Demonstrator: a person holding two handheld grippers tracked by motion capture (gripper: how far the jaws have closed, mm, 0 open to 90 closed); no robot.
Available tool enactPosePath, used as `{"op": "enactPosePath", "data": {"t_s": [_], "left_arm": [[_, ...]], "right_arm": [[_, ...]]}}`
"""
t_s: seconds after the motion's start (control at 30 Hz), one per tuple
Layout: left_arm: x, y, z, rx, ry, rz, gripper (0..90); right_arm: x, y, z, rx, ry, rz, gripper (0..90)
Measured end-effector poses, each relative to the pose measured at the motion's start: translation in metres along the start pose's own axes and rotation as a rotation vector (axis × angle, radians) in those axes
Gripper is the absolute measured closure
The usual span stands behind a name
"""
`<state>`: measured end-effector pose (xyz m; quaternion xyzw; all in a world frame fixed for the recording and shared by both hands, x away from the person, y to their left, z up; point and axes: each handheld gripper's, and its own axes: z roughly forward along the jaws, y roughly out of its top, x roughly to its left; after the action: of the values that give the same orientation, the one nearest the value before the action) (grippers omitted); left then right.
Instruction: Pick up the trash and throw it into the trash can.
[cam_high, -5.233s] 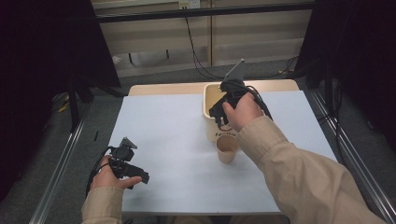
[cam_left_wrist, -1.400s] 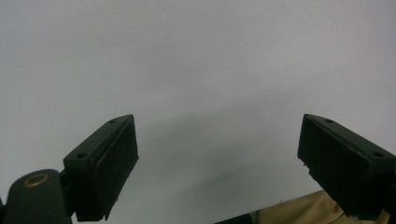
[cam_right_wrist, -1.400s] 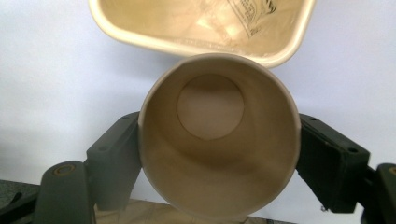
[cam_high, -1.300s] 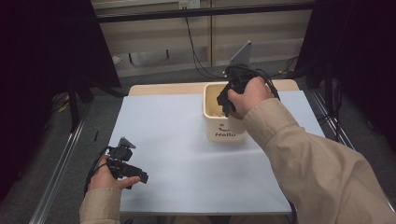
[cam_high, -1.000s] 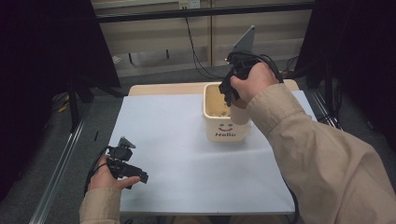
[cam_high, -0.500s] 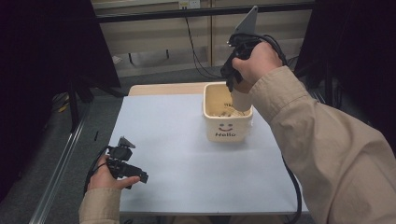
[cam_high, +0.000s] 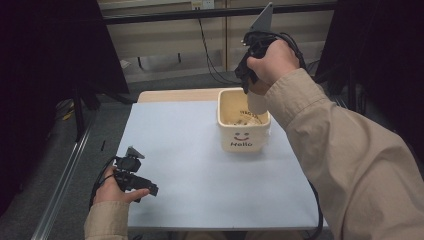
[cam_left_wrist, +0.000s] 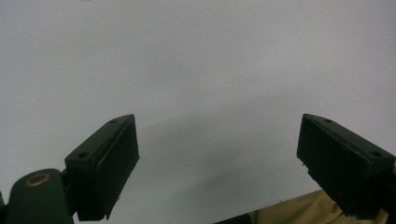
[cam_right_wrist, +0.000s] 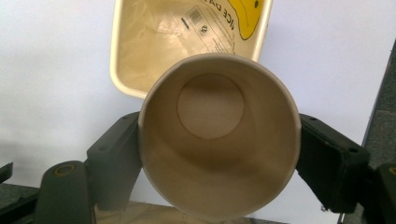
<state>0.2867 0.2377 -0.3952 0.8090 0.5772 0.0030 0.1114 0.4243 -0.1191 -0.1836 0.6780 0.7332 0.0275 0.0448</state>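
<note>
- The right gripper view looks down into an empty paper cup (cam_right_wrist: 219, 140) clamped between the right gripper (cam_right_wrist: 219, 161)'s fingers; the high view shows just its pale lower wall (cam_high: 256, 102) under the hand.
- One cup, one cream "Hello" bin (cam_high: 243, 122), two grippers.
- The cup hangs above the bin's 1 o'clock corner; the bin holds a printed wrapper (cam_right_wrist: 212, 21).
- The left gripper (cam_high: 134, 178) rests at the tabletop (cam_high: 185, 150)'s 8 o'clock edge, fingers spread apart around nothing.
</note>
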Motion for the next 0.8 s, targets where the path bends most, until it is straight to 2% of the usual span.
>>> {"op": "enactPosePath", "data": {"t_s": [0.03, 0.07, 0.1, 0.13, 0.23, 0.27, 0.3, 0.37, 0.5, 0.8], "left_arm": [[0.000, 0.000, 0.000, 0.004, -0.013, -0.006, 12.6], [0.000, 0.000, -0.001, 0.004, -0.011, -0.003, 12.7], [-0.001, 0.000, 0.000, -0.002, -0.009, -0.002, 12.7], [0.000, 0.000, -0.001, -0.007, -0.006, -0.002, 12.7], [0.000, 0.000, -0.002, -0.002, -0.008, -0.006, 12.8], [-0.001, 0.000, -0.002, -0.003, -0.009, -0.006, 12.8], [0.000, 0.000, -0.001, -0.004, -0.008, -0.005, 12.8], [0.000, 0.000, -0.002, -0.006, -0.006, -0.006, 12.8], [0.000, -0.001, -0.002, -0.012, -0.001, -0.002, 12.9], [0.001, 0.000, -0.003, -0.002, 0.000, 0.001, 13.1]], "right_arm": [[0.001, 0.001, 0.000, -0.001, 0.013, 0.015, 21.7], [0.000, 0.002, 0.000, -0.004, 0.003, -0.001, 21.6], [0.000, 0.003, -0.001, 0.004, 0.005, 0.013, 21.6], [-0.002, 0.004, -0.001, -0.013, 0.009, -0.001, 21.6], [-0.002, 0.005, -0.002, -0.001, 0.007, 0.015, 21.6], [-0.004, 0.007, -0.002, 0.001, 0.004, 0.001, 21.6], [-0.004, 0.008, -0.002, 0.002, 0.008, 0.023, 21.6], [-0.005, 0.009, -0.001, 0.001, 0.002, 0.013, 21.6], [-0.009, 0.014, 0.001, -0.009, 0.015, 0.030, 21.6], [-0.012, 0.023, -0.002, -0.013, 0.004, 0.021, 21.6]]}}
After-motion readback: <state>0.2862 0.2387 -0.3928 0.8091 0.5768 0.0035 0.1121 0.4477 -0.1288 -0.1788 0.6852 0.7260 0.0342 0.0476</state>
